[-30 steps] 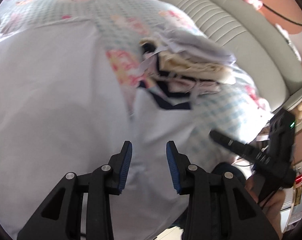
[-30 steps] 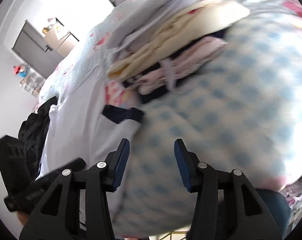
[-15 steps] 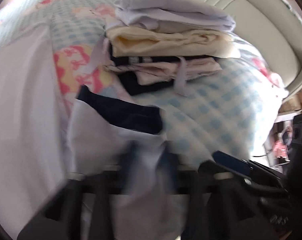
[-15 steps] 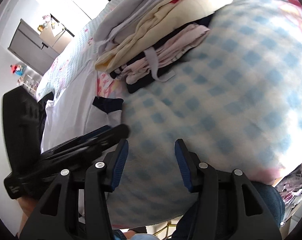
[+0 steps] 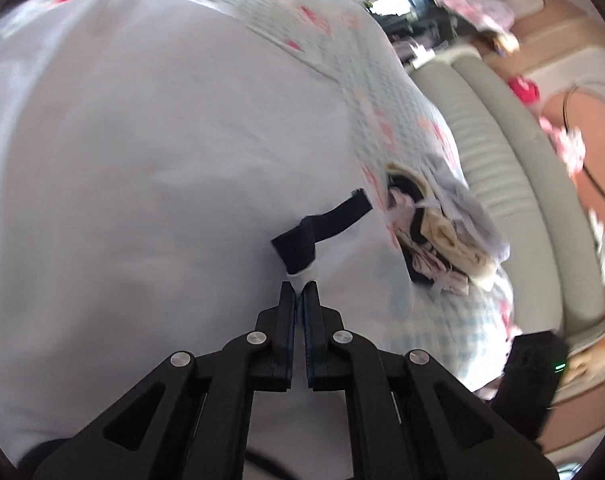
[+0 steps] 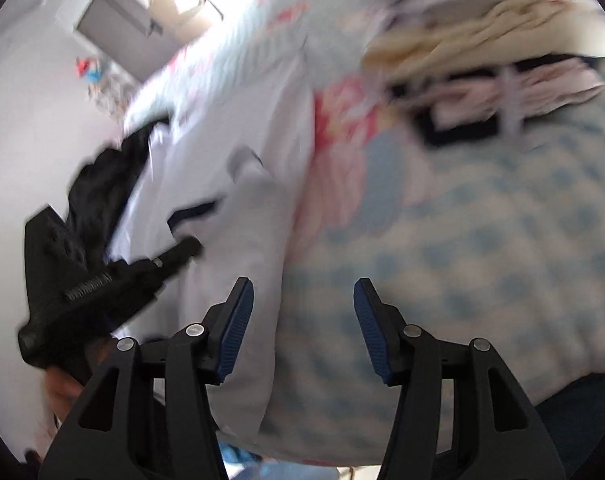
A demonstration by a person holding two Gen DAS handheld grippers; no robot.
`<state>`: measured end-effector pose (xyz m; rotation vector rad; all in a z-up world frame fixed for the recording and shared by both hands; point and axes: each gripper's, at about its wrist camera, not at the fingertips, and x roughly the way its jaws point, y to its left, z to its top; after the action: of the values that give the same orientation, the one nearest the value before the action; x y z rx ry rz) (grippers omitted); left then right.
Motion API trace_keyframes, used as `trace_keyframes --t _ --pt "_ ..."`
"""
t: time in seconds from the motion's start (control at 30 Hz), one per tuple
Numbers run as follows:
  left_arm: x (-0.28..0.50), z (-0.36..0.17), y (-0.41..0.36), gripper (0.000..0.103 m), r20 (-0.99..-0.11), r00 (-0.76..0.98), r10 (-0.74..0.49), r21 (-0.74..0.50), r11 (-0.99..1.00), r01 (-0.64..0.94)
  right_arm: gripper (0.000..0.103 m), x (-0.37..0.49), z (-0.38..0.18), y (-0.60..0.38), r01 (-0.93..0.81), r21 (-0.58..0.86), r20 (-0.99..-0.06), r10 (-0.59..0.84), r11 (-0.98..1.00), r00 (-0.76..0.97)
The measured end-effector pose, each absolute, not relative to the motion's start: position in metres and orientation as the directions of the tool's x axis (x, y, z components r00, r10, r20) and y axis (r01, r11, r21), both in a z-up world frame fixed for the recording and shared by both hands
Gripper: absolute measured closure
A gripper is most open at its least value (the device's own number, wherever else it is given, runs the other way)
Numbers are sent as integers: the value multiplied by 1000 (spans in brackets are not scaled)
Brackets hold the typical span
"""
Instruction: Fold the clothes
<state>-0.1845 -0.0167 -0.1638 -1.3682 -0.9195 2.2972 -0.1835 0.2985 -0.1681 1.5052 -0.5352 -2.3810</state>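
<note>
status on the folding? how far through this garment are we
Done: a stack of folded clothes sits on the checked bedspread. In hand: the left hand-held gripper is shut on the white shirt by its navy-trimmed sleeve cuff; the right hand-held gripper is open, holding nothing. Left: the shirt lies mostly spread out, with no completed fold visible. A dark garment beyond looks unfolded.

the left gripper (image 5: 300, 286) points downward with its jaws pinched together on a fold of the white garment (image 5: 142, 168). the right gripper (image 6: 302, 300) tilts downward, jaws apart, nothing between its blue pads (image 6: 238, 320).
</note>
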Motion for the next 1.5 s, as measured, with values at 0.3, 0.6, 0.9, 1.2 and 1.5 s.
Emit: trace_keyframes --t 0.3,0.6,0.9,1.2,1.5 --pt "-186 -141 -32 49 -651 -538 535 -599 -798 -69 49 -184 -174 293 13 443 -810 -406 -897 -423" --pt "-197 -155 18 59 -768 -451 455 -438 -887 -148 48 -180 -185 265 109 385 -848 -398 -916 -350" --pt "-160 -134 46 77 -812 -517 272 -130 -947 -295 45 -161 -160 280 58 328 -856 -322 -943 -404" --pt "-176 -116 47 77 -758 -537 371 -229 -922 -313 46 -167 -191 250 113 288 -890 -309 -951 -335" --pt "-193 -157 54 76 -810 -372 453 -350 -883 -313 46 -146 -191 293 10 328 -885 -311 -945 -346"
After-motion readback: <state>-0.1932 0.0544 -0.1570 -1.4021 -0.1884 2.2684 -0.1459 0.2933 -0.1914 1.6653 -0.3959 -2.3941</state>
